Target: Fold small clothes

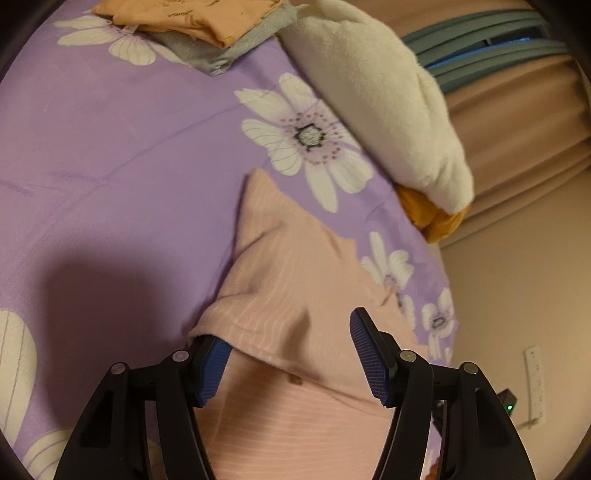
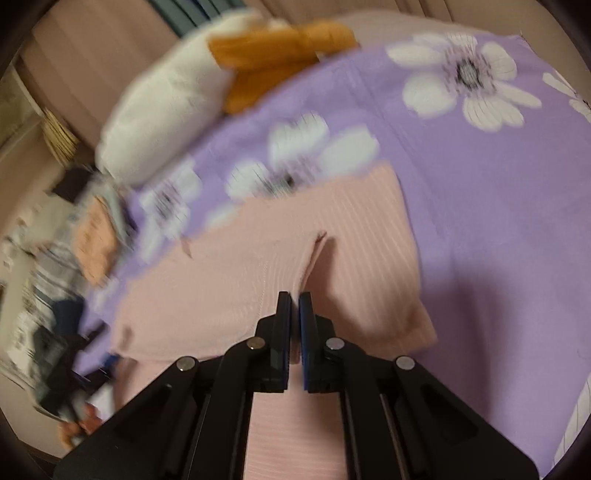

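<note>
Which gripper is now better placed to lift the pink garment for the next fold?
Probably the right gripper: its jaws look shut on a ridge of the pink garment. The left gripper is open around an edge, not pinching it.

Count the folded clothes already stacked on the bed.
2: an orange piece lying on a grey piece, at the bed's far edge. More may be hidden beneath or out of frame.

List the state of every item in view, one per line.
pink garment: spread on the bedsheet, partly folded over
right gripper: shut on the pink garment
left gripper: open over the garment's edge
orange and grey clothes: folded, stacked
white plush toy: lying at the bed's edge
</note>
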